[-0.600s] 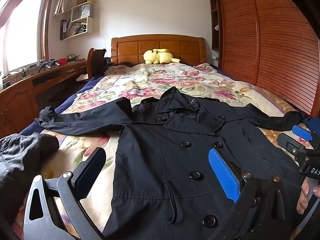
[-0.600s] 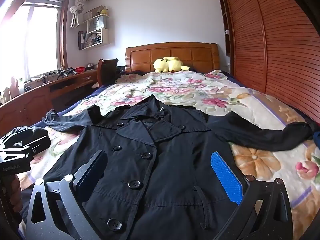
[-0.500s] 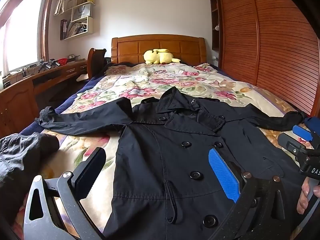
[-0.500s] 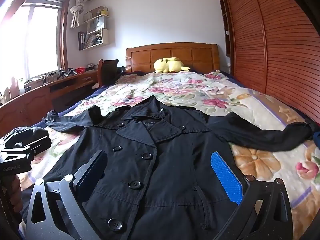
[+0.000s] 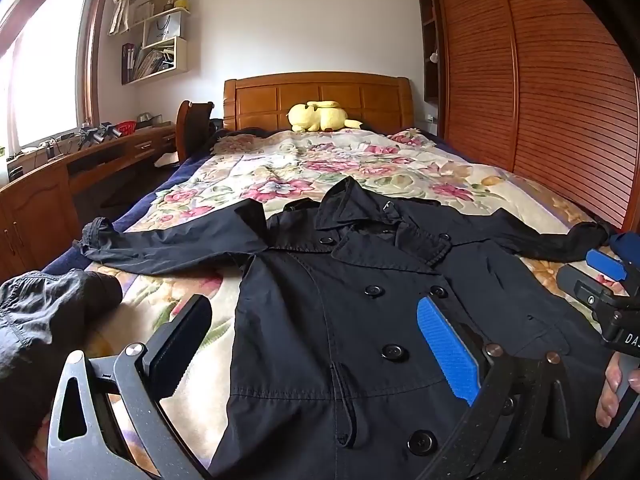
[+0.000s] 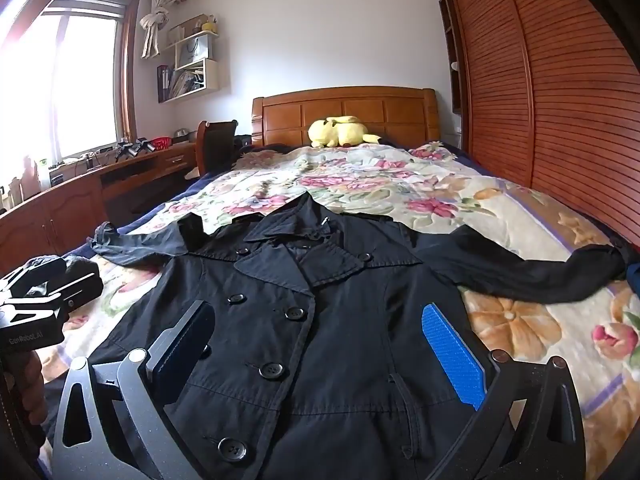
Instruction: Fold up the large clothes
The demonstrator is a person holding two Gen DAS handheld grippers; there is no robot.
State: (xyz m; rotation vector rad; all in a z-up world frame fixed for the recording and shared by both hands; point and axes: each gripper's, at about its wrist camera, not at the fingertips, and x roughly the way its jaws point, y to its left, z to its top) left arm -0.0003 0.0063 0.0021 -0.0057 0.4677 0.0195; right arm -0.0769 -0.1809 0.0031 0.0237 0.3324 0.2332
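Item one: the black coat [image 5: 360, 320], which I am seeing lying front-up and buttoned on the floral bedspread [image 5: 320, 164], collar pointing toward the wooden headboard [image 5: 316, 100]. Both sleeves are stretching outward; the left sleeve cuff [image 5: 94, 236] is reaching the bed's left edge, and the right sleeve [image 6: 540, 276] is trailing toward the wardrobe side.

Item two: the left gripper [image 5: 316, 344], which I am holding above the coat's lower front. Its jaws are standing wide apart and are gripping nothing; the blue pad [image 5: 448, 352] is hanging over the buttons, the dark pad over the coat's edge and the bedspread beside it.

Item three: the right gripper [image 6: 320, 352], which I am likewise holding over the coat's lower front with its jaws spread, nothing between them. It is also showing at the far right of the left wrist view, with fingers [image 5: 608, 392] wrapping its handle.

Item four: a dark grey garment [image 5: 44, 320], bunching on the bed left of the coat.

Item five: a yellow plush toy [image 6: 340, 132], lying against the headboard.

Item six: a slatted wooden wardrobe [image 6: 560, 100], running along the bed's right side.

Item seven: a wooden desk [image 5: 60, 176] under the window, with a chair [image 5: 192, 124] standing at it.
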